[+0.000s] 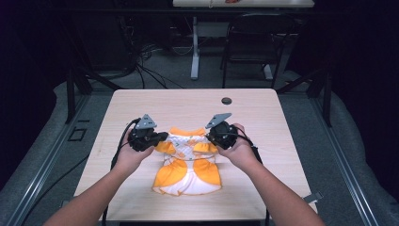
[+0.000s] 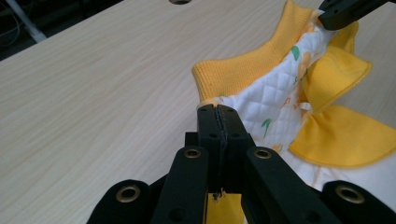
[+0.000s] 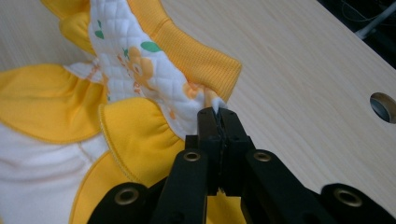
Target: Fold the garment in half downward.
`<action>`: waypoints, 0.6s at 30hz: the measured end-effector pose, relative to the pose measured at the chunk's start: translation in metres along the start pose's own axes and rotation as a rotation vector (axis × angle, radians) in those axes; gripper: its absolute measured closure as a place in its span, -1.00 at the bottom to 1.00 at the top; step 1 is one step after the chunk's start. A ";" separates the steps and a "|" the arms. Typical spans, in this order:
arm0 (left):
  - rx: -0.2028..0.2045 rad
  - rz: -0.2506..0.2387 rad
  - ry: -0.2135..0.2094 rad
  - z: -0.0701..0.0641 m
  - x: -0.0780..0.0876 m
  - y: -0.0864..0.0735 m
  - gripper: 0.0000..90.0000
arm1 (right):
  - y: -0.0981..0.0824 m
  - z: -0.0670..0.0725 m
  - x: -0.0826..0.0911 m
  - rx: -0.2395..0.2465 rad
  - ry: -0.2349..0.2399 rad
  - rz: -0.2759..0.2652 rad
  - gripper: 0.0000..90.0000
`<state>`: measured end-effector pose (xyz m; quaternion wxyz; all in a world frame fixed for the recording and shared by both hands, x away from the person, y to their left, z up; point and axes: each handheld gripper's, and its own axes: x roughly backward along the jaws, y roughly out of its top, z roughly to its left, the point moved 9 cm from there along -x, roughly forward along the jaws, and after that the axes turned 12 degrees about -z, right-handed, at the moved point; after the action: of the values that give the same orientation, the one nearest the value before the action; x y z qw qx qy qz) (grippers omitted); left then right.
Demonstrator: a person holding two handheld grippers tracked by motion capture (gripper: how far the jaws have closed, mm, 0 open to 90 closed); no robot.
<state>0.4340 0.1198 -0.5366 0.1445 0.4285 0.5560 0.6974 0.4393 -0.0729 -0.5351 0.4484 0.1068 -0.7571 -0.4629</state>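
Both pairs of jaws are pressed together on cloth. The left gripper (image 2: 218, 114) is closed on the edge of a small orange and white garment (image 1: 189, 162), just below one end of its ribbed orange collar (image 2: 247, 63). The right gripper (image 3: 218, 115) pinches a small white corner of the same garment, beside the other end of the collar (image 3: 196, 53).

From the high view, the garment lies flat near the middle of a light wooden table (image 1: 141, 108), a little toward the person's side. Its collar end points away from the person and its wide white hem is nearest to the person. The left gripper (image 1: 160, 137) and the right gripper (image 1: 210, 136) sit at the two upper corners of the garment, one at each side, and the collar is stretched between them. The left hand (image 1: 128, 157) and the right hand (image 1: 241, 151) hold the grippers from below.

The white middle part of the garment is quilted and has small green and orange prints. Orange ruffles (image 3: 135, 135) lie at the sides. A round dark hole (image 1: 227, 100) is in the table top, beyond the garment. A dark chair (image 1: 256, 40) stands on the floor behind the table.
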 end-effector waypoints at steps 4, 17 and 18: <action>-0.004 0.014 -0.013 -0.007 0.004 -0.009 0.99 | -0.010 0.012 0.000 -0.005 0.009 0.007 0.98; 0.028 0.027 -0.055 -0.024 0.010 -0.035 0.99 | -0.028 0.034 0.005 -0.009 0.043 0.027 0.98; 0.030 0.028 -0.058 -0.027 0.011 -0.037 0.99 | -0.030 0.036 0.005 -0.008 0.046 0.029 0.98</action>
<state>0.3970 0.1220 -0.5659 0.1442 0.4585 0.5560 0.6781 0.4004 -0.0708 -0.5621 0.4728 0.1047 -0.7463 -0.4566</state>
